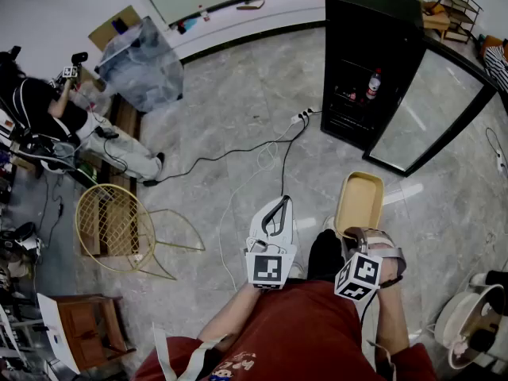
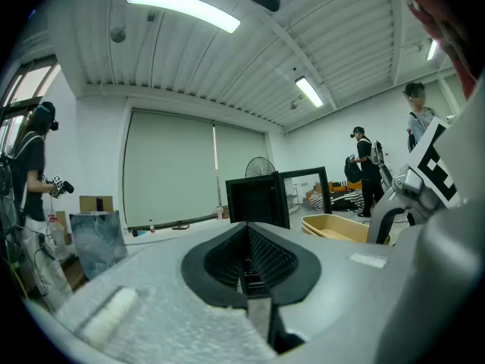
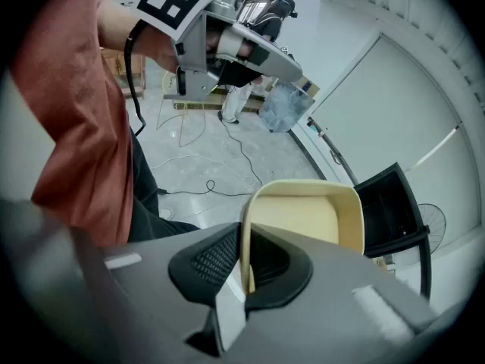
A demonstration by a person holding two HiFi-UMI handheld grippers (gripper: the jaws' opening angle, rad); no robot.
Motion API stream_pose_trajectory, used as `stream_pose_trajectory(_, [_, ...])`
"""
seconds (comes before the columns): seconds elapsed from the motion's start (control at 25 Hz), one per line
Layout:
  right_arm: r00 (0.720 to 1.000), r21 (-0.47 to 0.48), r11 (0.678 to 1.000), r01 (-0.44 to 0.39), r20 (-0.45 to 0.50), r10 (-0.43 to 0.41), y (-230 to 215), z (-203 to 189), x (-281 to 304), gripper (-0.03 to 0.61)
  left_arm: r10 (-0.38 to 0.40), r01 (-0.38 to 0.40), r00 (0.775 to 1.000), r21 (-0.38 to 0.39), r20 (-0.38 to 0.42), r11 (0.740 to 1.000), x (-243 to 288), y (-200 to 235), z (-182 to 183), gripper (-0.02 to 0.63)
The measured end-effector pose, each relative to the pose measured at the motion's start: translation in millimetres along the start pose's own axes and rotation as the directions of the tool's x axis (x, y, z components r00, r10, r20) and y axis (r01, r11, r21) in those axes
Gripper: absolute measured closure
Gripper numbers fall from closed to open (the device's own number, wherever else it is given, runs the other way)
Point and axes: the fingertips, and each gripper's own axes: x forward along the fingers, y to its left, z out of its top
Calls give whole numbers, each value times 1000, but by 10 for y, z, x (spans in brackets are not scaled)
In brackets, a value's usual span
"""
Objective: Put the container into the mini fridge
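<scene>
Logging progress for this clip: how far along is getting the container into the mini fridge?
Done: the mini fridge door stands open. In hand: the right gripper clamps the rim of the container; left gripper shut, empty. Left: cross the floor and set it inside.

The empty beige container [image 1: 359, 201] hangs right of centre, gripped at its near rim — the black mini fridge [image 1: 373, 30] stands upper right, glass door open.

Grey tiled floor [image 1: 238, 94], mini fridge [image 1: 369, 54], black cable [image 1: 222, 157], wire chair [image 1: 111, 228]
</scene>
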Motion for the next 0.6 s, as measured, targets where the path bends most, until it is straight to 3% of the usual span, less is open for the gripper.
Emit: stream_pose_trajectory(0.6, [999, 69, 997, -26, -33, 28, -233, -193, 247, 557, -33, 33, 999, -11, -26, 999, 451, -51, -105, 609])
